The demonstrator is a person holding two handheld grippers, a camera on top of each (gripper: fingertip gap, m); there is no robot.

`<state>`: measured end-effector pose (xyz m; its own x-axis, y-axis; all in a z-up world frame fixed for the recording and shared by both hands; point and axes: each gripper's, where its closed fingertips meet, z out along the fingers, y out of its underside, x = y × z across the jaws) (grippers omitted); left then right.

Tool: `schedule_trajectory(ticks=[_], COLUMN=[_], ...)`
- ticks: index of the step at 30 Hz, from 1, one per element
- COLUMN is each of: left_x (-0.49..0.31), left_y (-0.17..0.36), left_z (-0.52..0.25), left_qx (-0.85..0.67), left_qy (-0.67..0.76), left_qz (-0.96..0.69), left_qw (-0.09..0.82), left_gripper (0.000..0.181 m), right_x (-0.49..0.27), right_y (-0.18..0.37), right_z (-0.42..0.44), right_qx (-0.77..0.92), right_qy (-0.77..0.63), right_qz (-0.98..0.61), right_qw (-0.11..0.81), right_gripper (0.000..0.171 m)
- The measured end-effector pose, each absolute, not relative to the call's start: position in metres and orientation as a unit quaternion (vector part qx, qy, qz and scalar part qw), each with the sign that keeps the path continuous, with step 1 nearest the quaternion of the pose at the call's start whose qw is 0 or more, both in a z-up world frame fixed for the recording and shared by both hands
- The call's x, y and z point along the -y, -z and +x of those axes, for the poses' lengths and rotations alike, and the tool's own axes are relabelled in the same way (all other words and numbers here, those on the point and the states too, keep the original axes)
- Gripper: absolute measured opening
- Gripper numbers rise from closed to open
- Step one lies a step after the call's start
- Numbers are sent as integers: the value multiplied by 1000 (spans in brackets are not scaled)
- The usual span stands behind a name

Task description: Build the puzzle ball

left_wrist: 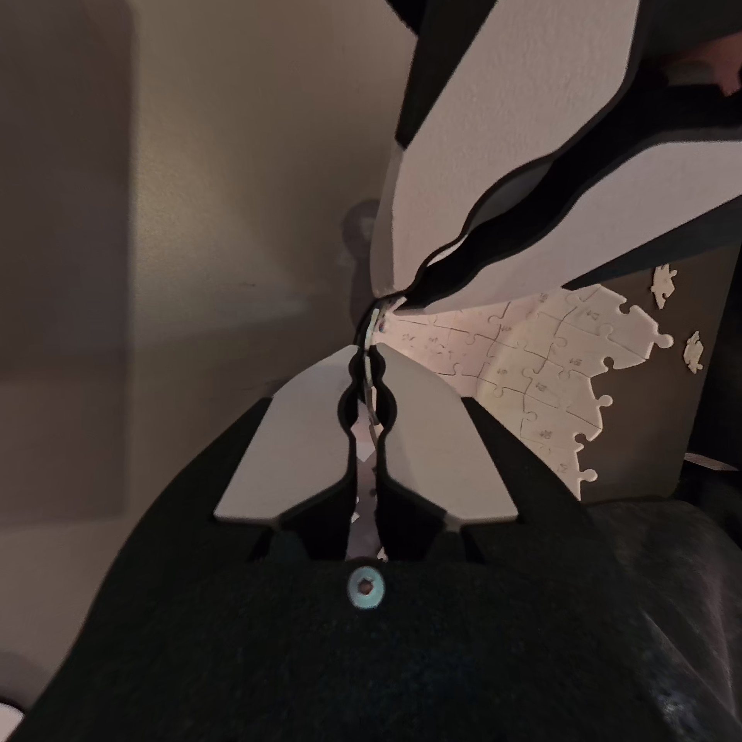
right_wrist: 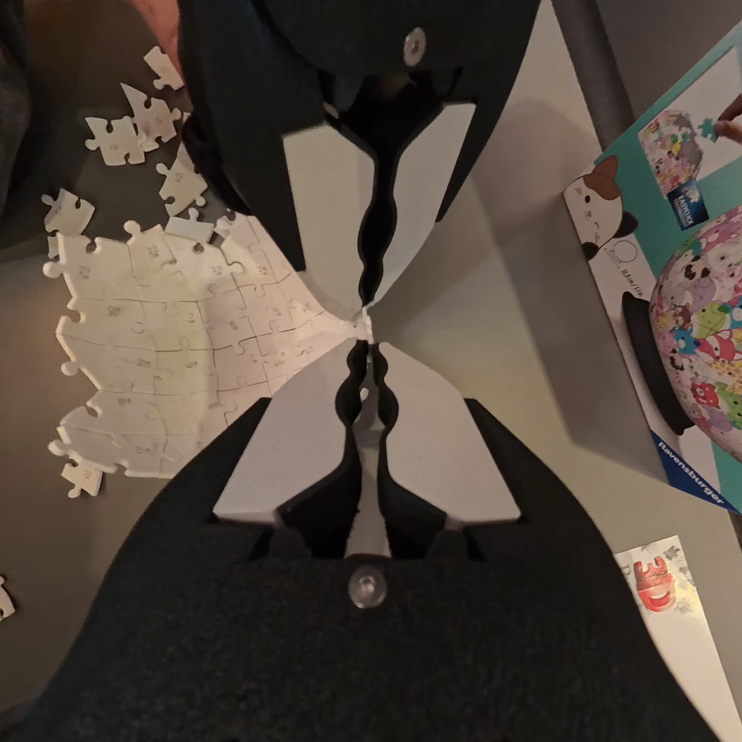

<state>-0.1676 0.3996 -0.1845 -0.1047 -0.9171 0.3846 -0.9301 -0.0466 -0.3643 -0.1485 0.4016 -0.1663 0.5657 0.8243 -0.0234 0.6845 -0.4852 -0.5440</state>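
The partly built puzzle ball is a curved white shell of joined pieces [right_wrist: 160, 341], showing its numbered inner side. It also shows in the left wrist view [left_wrist: 542, 361]. My left gripper [left_wrist: 367, 361] is shut on the shell's thin edge, which runs between its fingers. My right gripper [right_wrist: 367, 347] is shut on the same edge, just beside the left one. The two grippers meet tip to tip. The left gripper [right_wrist: 365, 309] reaches in from the top of the right wrist view, and the right gripper [left_wrist: 381, 301] from the upper right of the left wrist view.
Several loose white pieces [right_wrist: 116, 140] lie on the dark surface beyond the shell, and two [left_wrist: 664, 287] show in the left wrist view. The puzzle's teal box [right_wrist: 682, 281] and a leaflet [right_wrist: 658, 594] lie on a pale surface [right_wrist: 502, 321] to the right. The grippers are tip to tip, or close to it.
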Motion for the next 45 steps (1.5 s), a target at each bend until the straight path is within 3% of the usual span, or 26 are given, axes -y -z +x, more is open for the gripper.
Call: schedule_trajectory(ticks=[25, 40, 45], left_x=[-401, -400, -400], left_y=[186, 185, 185], left_z=[-169, -168, -169], left_qx=[686, 685, 687], left_qy=[-281, -277, -274], left_qz=[671, 673, 673], left_qw=[16, 20, 20], left_gripper=[2, 2, 2], right_x=[-409, -398, -395], right_y=[168, 185, 183], right_z=[-147, -144, -148], right_qx=[516, 491, 503], right_qy=[-59, -106, -114], right_qz=[-805, -839, -831], right_qw=[287, 210, 208], right_gripper=[8, 18, 9])
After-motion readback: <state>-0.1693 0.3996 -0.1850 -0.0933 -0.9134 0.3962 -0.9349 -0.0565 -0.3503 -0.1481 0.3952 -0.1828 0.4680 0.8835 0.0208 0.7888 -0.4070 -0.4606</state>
